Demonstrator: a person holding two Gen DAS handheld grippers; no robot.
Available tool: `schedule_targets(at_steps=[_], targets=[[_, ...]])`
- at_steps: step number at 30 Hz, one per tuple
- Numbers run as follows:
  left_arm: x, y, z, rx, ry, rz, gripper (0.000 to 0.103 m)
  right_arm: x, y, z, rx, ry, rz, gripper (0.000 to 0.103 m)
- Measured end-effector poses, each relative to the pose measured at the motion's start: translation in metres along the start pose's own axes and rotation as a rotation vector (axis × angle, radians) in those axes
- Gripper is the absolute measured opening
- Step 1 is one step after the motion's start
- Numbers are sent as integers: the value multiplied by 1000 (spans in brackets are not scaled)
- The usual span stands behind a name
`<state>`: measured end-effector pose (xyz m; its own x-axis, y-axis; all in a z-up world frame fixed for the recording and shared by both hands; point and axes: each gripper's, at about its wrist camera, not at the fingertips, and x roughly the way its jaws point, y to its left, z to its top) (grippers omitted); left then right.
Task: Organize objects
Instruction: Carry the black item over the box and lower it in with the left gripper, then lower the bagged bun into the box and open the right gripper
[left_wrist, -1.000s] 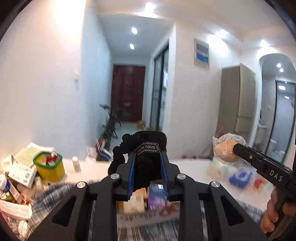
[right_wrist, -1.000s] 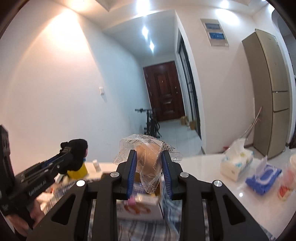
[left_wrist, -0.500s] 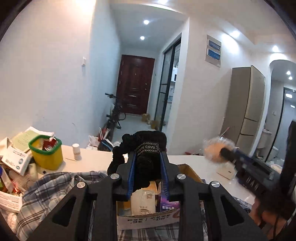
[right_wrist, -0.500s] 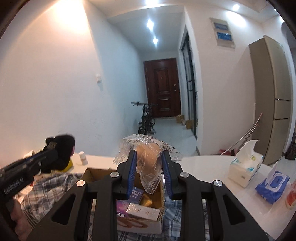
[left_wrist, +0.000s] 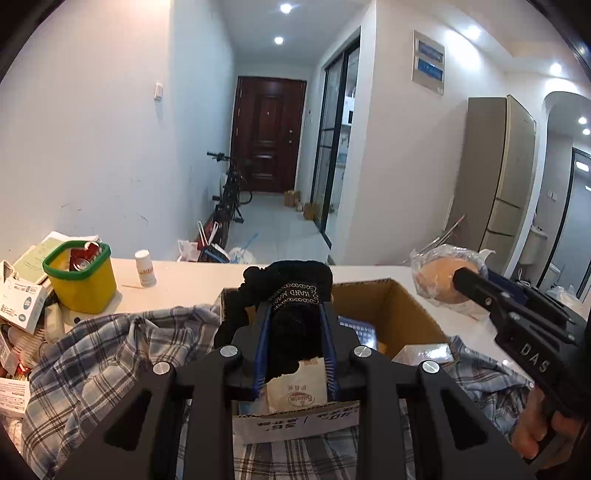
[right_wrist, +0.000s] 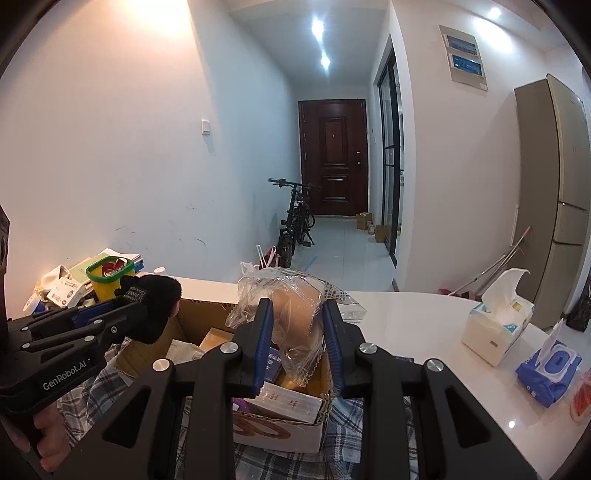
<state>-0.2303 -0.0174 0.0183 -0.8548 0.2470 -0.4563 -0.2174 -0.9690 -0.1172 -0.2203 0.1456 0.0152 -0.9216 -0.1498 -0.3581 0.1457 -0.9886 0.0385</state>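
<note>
Cardboard box (left_wrist: 402, 314) is now sitting under both grippers: left gripper (left_wrist: 295, 343) pinching black knit item (left_wrist: 295, 295), right gripper (right_wrist: 297, 343) pinching bagged bread (right_wrist: 291, 314), seemingly nearing drop-off.

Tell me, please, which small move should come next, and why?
Probably lower the left gripper a little and open it: it holds the black knit item above the open cardboard box, while the right gripper holds the wrapped bread nearby.
</note>
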Motion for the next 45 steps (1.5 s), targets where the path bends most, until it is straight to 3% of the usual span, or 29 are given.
schedule_targets(at_steps=[7,12,15,17,18,20,23,26,29,36,45], targets=[[27,11,-9,-49,122,-150,27,7,-9,-3,35,37,29,26],[37,15,-12,-90,171,-178,27,11,-9,-5,43,57,59,26],[44,21,-15,-110,196,-157,29,13,-8,-6,46,66,66,26],[46,22,-16,-117,204,-159,36,16,-7,-7,44,73,69,26],[46,22,-17,-119,203,-155,40,16,-7,-7,42,75,69,26],[42,22,-17,-118,185,-137,68,18,-7,-8,41,76,66,26],[32,20,-13,-101,136,-108,75,17,-7,-9,39,74,67,26],[20,21,-10,-65,83,-14,84,17,-6,-8,27,64,68,26],[12,27,-7,-90,41,12,84,15,-1,-8,3,51,67,26],[6,33,-6,-120,32,17,84,20,11,-10,-28,37,71,26],[-1,37,-3,-149,16,-8,84,43,11,-21,-18,87,93,26]])
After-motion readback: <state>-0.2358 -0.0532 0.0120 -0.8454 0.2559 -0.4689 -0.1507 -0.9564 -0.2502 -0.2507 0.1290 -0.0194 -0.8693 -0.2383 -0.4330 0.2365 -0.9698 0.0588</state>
